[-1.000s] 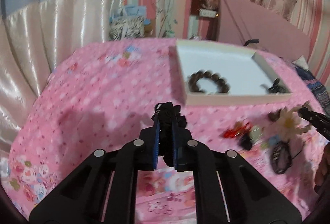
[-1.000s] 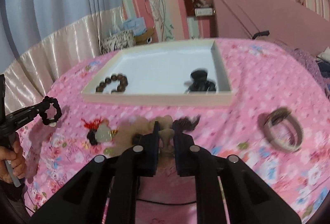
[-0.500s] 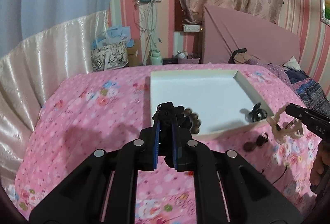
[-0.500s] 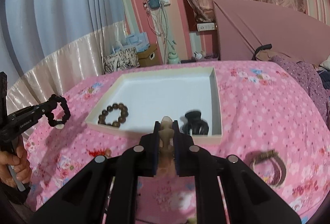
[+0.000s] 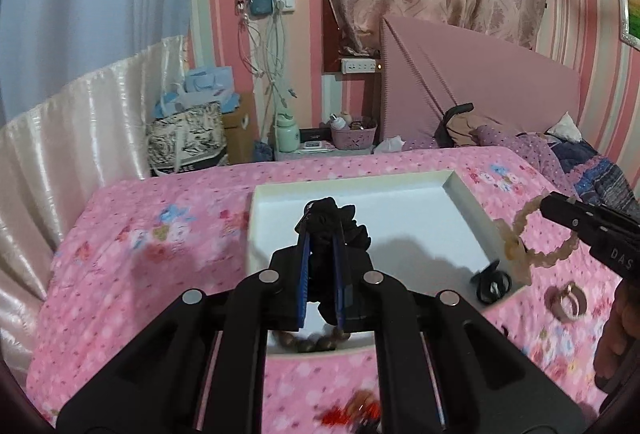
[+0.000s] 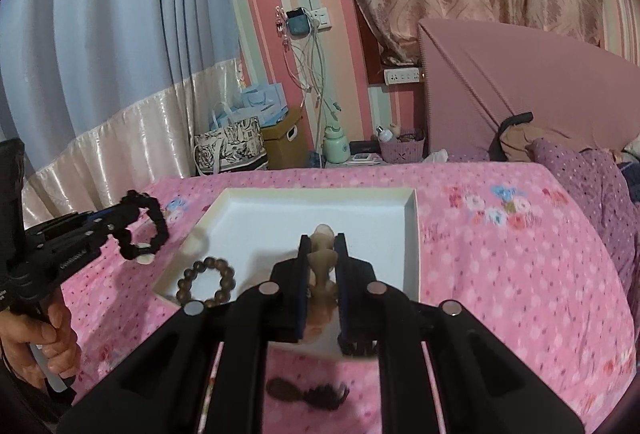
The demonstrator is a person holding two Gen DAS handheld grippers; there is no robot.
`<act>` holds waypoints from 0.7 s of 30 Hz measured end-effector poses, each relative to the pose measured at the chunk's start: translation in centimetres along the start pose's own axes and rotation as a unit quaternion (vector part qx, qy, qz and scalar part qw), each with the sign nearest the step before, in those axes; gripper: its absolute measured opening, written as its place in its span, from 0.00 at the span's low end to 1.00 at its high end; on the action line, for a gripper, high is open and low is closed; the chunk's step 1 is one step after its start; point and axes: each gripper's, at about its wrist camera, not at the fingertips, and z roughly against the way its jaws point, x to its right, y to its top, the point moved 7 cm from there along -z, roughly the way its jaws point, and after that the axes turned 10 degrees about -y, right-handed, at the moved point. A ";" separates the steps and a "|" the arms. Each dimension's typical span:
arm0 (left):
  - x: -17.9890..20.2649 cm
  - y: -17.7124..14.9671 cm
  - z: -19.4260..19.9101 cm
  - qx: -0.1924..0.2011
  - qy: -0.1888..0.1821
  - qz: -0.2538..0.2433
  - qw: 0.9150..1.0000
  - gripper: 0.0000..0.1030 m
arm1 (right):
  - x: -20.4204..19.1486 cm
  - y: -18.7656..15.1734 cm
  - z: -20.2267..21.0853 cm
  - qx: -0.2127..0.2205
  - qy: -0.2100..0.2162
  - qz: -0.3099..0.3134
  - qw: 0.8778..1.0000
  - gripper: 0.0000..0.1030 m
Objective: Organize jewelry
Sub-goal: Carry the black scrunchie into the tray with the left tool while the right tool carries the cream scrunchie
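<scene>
My left gripper (image 5: 322, 230) is shut on a black bead bracelet (image 5: 354, 234) and hangs over the white tray (image 5: 466, 202). In the right wrist view that left gripper (image 6: 122, 220) shows at the left edge, the black bracelet (image 6: 154, 226) dangling beside the tray's left corner. My right gripper (image 6: 322, 240) is shut on a pale beige bead bracelet (image 6: 323, 264) above the tray (image 6: 412, 234). From the left wrist view the right gripper (image 5: 554, 206) comes in from the right with the beige bracelet (image 5: 516, 238). A brown bead bracelet (image 6: 206, 284) and a black claw clip (image 5: 494, 282) lie in the tray.
The tray rests on a pink flowered bedspread (image 5: 160, 254). A ring-like band (image 5: 568, 302) and a red trinket (image 5: 352, 410) lie on the cloth near the tray's front. A dark tasselled piece (image 6: 308, 390) lies under the right gripper. Bags and a headboard stand beyond the bed.
Both grippers have risen and moved forward from the loose items on the bedspread to above the tray, each still carrying its bracelet.
</scene>
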 end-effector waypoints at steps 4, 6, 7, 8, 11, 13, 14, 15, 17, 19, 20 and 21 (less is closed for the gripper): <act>0.3 0.7 -2.8 -0.010 -0.017 0.013 1.000 0.08 | 0.0 1.0 -2.2 -0.008 0.005 -0.013 1.000 0.11; 0.5 0.8 -4.4 -0.016 -0.028 0.022 0.999 0.08 | 0.0 1.2 -3.3 -0.013 0.003 -0.016 1.000 0.11; 0.5 0.8 -5.2 -0.021 -0.031 0.025 0.999 0.08 | 0.0 1.3 -4.1 -0.016 0.000 -0.017 1.000 0.11; 0.6 0.7 -5.9 -0.024 -0.034 0.029 0.999 0.08 | 0.0 1.2 -4.8 -0.019 0.000 -0.018 1.000 0.11; 1.2 -0.2 -7.9 -0.032 -0.047 0.032 0.998 0.08 | 0.4 0.5 -6.8 -0.027 -0.005 -0.022 0.999 0.11; 1.7 -1.0 -9.3 -0.045 -0.051 0.025 0.997 0.08 | 0.6 -0.4 -8.1 -0.035 -0.006 -0.021 0.999 0.11; 1.9 -1.3 -9.9 -0.049 -0.054 0.024 0.997 0.08 | 0.7 -1.0 -8.9 -0.047 -0.010 -0.014 0.999 0.11; 2.0 -1.7 -10.7 -0.056 -0.061 0.028 0.996 0.08 | 0.8 -1.4 -9.4 -0.052 -0.013 -0.011 0.999 0.11; 2.3 -2.2 -11.3 -0.060 -0.069 0.030 0.995 0.08 | 1.5 -2.1 -10.1 -0.058 -0.017 -0.016 0.998 0.11; 2.7 -2.9 -11.9 -0.069 -0.074 0.029 0.994 0.08 | 2.1 -2.3 -10.4 -0.061 -0.020 -0.021 0.998 0.11; 2.9 -3.2 -12.3 -0.073 -0.076 0.027 0.994 0.08 | 2.3 -2.4 -10.6 -0.062 -0.019 -0.024 0.998 0.11; 2.9 -3.4 -12.4 -0.075 -0.077 0.028 0.994 0.08 | 2.5 -2.5 -10.7 -0.062 -0.017 -0.028 0.998 0.11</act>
